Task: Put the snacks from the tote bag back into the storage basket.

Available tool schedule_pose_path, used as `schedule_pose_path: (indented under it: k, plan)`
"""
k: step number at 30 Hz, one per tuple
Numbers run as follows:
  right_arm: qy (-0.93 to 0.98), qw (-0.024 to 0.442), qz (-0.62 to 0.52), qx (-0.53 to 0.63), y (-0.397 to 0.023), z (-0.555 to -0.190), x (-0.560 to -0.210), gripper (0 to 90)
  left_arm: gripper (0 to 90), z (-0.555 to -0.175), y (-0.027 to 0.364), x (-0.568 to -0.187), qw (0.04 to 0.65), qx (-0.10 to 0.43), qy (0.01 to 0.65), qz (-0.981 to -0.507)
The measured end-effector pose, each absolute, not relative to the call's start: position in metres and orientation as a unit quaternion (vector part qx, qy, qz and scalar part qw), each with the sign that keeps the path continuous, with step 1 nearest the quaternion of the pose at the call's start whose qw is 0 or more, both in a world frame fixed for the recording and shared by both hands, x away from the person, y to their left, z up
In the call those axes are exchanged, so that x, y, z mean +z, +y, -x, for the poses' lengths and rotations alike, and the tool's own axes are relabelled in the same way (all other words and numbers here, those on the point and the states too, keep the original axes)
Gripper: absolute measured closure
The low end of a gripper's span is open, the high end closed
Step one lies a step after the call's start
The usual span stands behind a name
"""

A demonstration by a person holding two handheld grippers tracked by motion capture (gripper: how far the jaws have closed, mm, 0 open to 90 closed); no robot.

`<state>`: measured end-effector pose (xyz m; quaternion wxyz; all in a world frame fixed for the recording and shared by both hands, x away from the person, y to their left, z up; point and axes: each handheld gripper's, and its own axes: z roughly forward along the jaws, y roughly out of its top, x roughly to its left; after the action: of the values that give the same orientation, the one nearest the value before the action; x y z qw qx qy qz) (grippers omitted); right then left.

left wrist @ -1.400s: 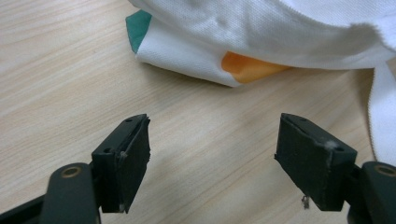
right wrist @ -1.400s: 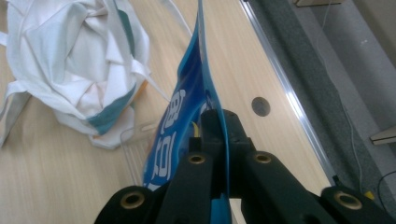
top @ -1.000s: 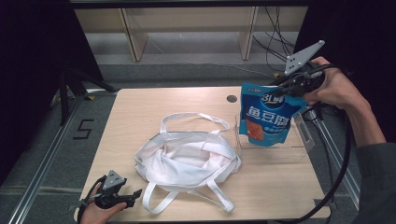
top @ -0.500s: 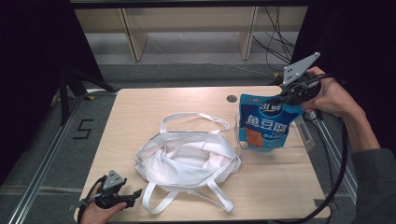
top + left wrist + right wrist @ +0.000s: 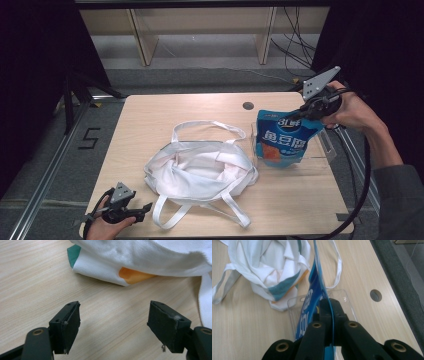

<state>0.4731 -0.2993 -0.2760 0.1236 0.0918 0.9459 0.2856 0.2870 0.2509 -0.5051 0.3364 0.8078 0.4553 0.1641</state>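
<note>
Fingers (image 5: 337,312) of the right gripper (image 5: 306,111) are pressed tight together on the top edge of the blue snack pouch (image 5: 283,141). In the right gripper view the thin blue edge runs straight up between the two black pads, with no gap left at all. From the high view, the pouch hangs down from the gripper near the right side of the wooden table (image 5: 150,125). Its bottom is down at a clear plastic tray (image 5: 327,145) that sits on the table, but I cannot tell if it touches the tray. A person's right hand (image 5: 350,112) holds this gripper up by the far right edge of the table, and a black cable (image 5: 367,175) trails down from it.

On the left gripper (image 5: 113,322), the fingers (image 5: 68,325) are spread far apart. Nothing is between them, just bare wood. They touch nothing. In the high view this gripper (image 5: 142,207) sits low at the near left corner of the table, held in the person's left hand (image 5: 102,225).

Between the two grippers lies a white cloth bag (image 5: 200,167), soft and crumpled, in the middle of the table. Its long white straps (image 5: 200,125) loop out toward the far side and toward the near side. The bag is just beside the tray and the pouch. From the left gripper view, a bit of green (image 5: 73,252) and a bit of orange (image 5: 133,276) peek out under the white cloth, near the open fingers but not touching them
</note>
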Motion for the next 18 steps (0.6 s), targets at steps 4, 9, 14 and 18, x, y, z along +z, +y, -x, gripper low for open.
schedule_pose_path:
  k: [4, 9, 14, 18]
  plan:
    - [0.942, 0.129, -0.105, 0.293, -0.305, -0.472, -0.274, 87.6, 24.9, -0.287, 0.251, -0.504, 0.336, 0.162, 0.45, -0.811]
    - [0.939, 0.135, -0.127, 0.288, -0.304, -0.468, -0.272, 78.9, 24.8, -0.288, 0.254, -0.503, 0.326, 0.163, 0.444, -0.818]
    - [0.913, 0.157, -0.187, 0.326, -0.303, -0.46, -0.264, 62.3, 24.6, -0.288, 0.253, -0.505, 0.33, 0.169, 0.447, -0.814]
    - [0.895, 0.174, -0.216, 0.348, -0.304, -0.456, -0.264, 57.8, 24.6, -0.287, 0.251, -0.506, 0.339, 0.17, 0.457, -0.805]
